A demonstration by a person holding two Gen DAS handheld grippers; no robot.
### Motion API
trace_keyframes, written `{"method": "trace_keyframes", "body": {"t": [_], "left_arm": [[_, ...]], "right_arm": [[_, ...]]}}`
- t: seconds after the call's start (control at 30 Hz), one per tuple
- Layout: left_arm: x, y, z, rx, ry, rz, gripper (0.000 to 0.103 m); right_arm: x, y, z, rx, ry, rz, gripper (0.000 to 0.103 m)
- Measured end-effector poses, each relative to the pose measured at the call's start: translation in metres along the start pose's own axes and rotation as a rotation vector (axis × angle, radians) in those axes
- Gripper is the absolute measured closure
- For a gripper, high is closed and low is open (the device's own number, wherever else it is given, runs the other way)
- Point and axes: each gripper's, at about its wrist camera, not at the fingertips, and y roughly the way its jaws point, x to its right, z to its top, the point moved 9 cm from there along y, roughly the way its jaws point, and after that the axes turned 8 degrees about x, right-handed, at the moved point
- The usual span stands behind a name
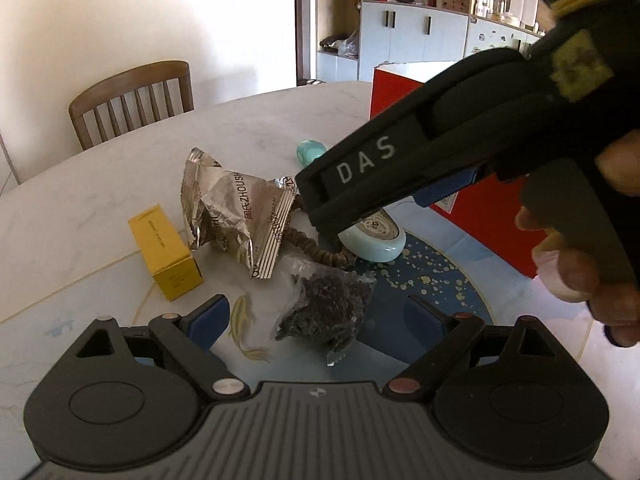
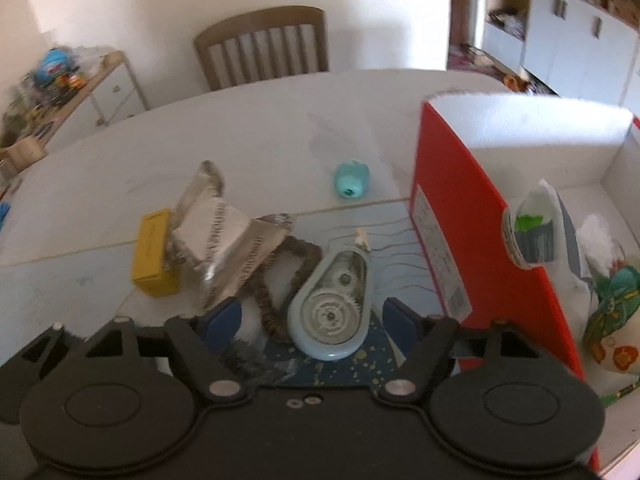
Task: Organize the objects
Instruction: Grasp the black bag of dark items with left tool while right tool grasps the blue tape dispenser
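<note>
Nearby, hair tie (foil packet overlapping)

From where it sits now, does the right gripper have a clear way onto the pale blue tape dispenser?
Probably yes. The right gripper is open with the tape dispenser lying between its fingers, nothing covering it. Only the brown scrunchie crowds its left side.
</note>
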Motion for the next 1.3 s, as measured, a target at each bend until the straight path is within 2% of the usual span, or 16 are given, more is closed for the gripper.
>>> {"method": "trace_keyframes", "body": {"t": [0.23,0.3,0.4,0.5,0.57,0.93,1.3], "left_arm": [[-0.001,0.007,-0.004,-0.007,-0.002,-0.002,0.011],[-0.001,0.007,-0.005,-0.009,-0.001,-0.004,0.018],[-0.001,0.009,-0.007,-0.027,0.001,-0.012,0.034],[-0.002,0.007,-0.006,-0.021,-0.001,-0.001,0.037],[-0.003,0.005,-0.003,-0.013,-0.006,0.003,0.045],[0.000,0.003,0.002,-0.019,-0.016,0.006,0.068],[0.004,-0.016,0.012,-0.006,-0.030,0.019,0.071]], "right_arm": [[0.010,0.013,-0.002,-0.018,0.051,-0.005,0.035],[0.008,0.016,-0.003,-0.029,0.056,-0.001,0.036],[0.007,0.019,-0.004,-0.034,0.050,0.001,0.038],[0.006,0.021,-0.004,-0.036,0.051,0.002,0.043],[0.006,0.022,-0.006,-0.041,0.058,0.004,0.050],[0.007,0.016,-0.005,-0.027,0.058,0.012,0.052],[0.003,-0.014,-0.001,0.002,0.068,0.062,0.052]]}}
